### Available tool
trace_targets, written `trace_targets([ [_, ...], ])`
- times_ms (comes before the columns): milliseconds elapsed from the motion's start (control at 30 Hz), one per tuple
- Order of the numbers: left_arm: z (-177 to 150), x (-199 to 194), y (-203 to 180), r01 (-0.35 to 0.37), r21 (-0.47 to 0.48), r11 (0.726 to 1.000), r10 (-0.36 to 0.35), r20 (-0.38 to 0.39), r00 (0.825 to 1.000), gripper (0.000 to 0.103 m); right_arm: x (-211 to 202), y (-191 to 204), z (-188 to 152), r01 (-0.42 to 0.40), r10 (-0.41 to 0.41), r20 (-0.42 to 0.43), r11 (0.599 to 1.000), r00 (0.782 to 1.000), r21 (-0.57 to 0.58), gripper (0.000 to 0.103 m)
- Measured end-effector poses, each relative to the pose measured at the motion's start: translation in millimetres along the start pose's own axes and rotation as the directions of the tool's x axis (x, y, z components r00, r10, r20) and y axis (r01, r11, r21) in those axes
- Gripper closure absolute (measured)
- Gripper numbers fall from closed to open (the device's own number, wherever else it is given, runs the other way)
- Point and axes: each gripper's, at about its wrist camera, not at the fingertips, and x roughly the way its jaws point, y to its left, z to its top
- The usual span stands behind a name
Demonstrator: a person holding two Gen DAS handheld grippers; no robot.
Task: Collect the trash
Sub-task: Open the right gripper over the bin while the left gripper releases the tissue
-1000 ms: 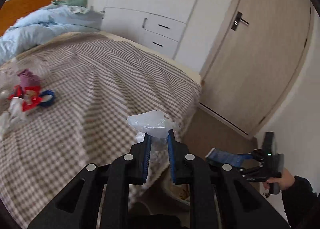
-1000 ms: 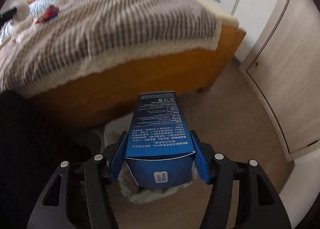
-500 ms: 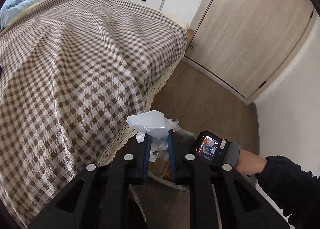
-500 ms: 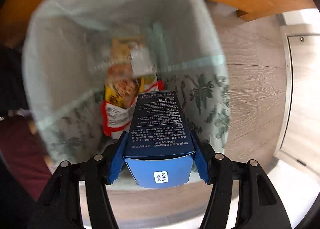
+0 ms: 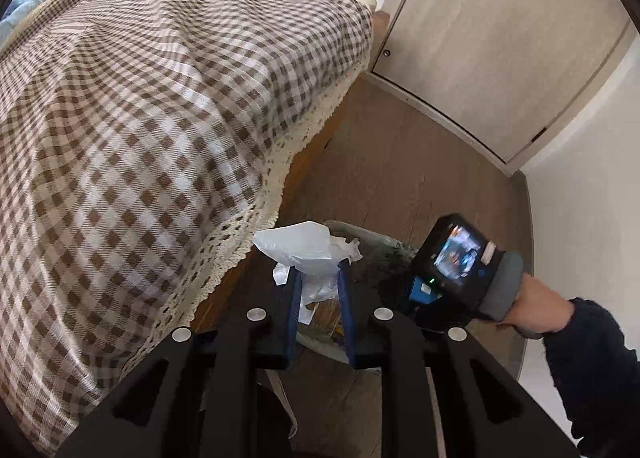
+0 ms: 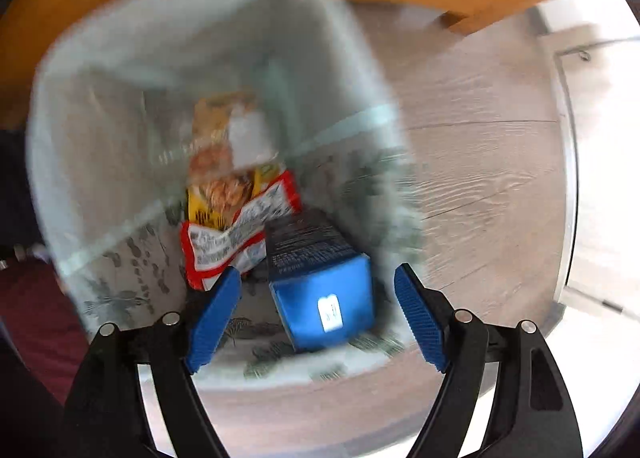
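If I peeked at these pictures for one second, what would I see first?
Probably the blue box tipping into the lined trash bin, between the open right gripper whose jaws have just been opening, next to bright snack wrappers. Then the big brown checked bedspread filling the left wrist view, with the left gripper pinching a crumpled white plastic bag beside the bed.

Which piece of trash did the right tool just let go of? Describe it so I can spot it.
Look inside the lined bin beside the bed. Between the open pads of the right tool lies a blue carton, boxy and rigid, unlike the crumpled red-and-yellow snack wrappers beside it.
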Motion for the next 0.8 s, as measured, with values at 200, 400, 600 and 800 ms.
trace_targets([
  [200, 17.5, 65.1, -44.6, -0.001, 0.101, 0.995, 0.016, -0.149, 0.989, 0.086, -56.2, -34.7, -24.5, -0.031, 0.009, 0.158, 0.99, 0.987, 0.137, 0.027],
  [400, 25.1, 157.8, -66.6, 0.046, 0.054, 0.997, -0.024, -0.346, 0.938, 0.086, -83.1, -56.1, -45.0, -0.075, 0.008, 0.259, 0.966, 0.966, 0.249, 0.027],
  [600, 11.6, 192.2, -52.4, -0.033, 0.022, 0.999, 0.039, -0.354, 0.934, 0.03, -74.9, -49.5, -57.9, -0.135, 0.055, 0.286, 0.954, 0.957, 0.266, 0.027],
  [800, 4.7, 176.2, -43.6, -0.104, 0.057, 0.993, 0.117, -0.325, 0.938, 0.018, -68.7, -43.4, -55.6, -0.154, 0.076, 0.279, 0.951, 0.957, 0.269, 0.027],
])
